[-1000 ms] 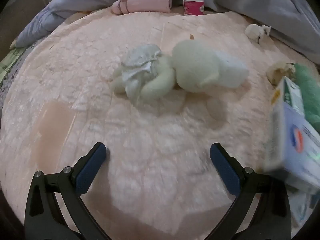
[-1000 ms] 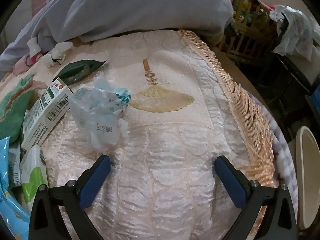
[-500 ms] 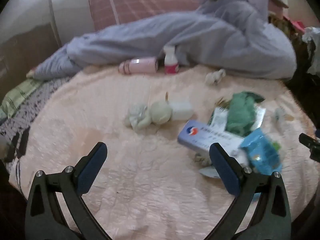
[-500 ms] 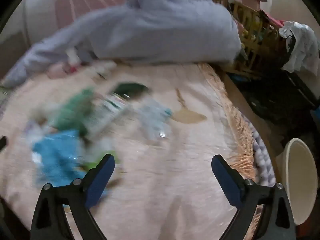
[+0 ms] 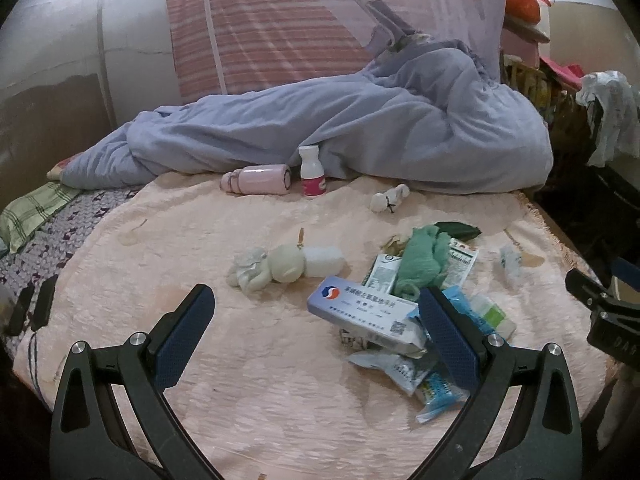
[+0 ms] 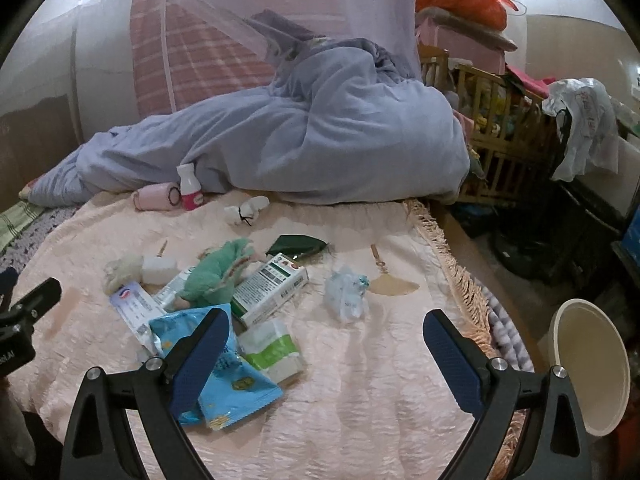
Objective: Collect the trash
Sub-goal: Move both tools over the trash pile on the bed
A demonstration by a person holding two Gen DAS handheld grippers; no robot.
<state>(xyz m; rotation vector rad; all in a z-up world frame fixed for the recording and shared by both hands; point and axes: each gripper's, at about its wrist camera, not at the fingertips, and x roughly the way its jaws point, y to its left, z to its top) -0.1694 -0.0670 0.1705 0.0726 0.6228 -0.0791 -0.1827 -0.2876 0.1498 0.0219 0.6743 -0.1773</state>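
Trash lies scattered on a pink bed cover (image 5: 248, 396) (image 6: 360, 392). A white-and-blue medicine box (image 5: 364, 314) (image 6: 134, 308) sits among a green-and-white box (image 6: 272, 286), a blue snack packet (image 6: 224, 372) (image 5: 436, 390), a green-and-white tissue pack (image 6: 272, 350) and a green cloth (image 5: 422, 260) (image 6: 218, 270). A crumpled wrapper (image 6: 346, 290) (image 5: 510, 262) lies apart to the right. My left gripper (image 5: 316, 340) hovers open above the bed's near edge, its right finger over the pile. My right gripper (image 6: 326, 354) is open, held above the cover with nothing between its fingers.
A grey-blue quilt (image 5: 360, 128) is heaped at the bed's far side, with a pink flask (image 5: 258, 178) and a small white bottle (image 5: 312, 172) before it. A soft toy (image 5: 280, 266) lies mid-bed. A cream bin (image 6: 588, 364) stands on the floor at right, beside a wooden crib (image 6: 496, 128).
Both grippers have pulled back and risen from close to the bed cover, so the whole bed and the trash pile now show. Both stay open.
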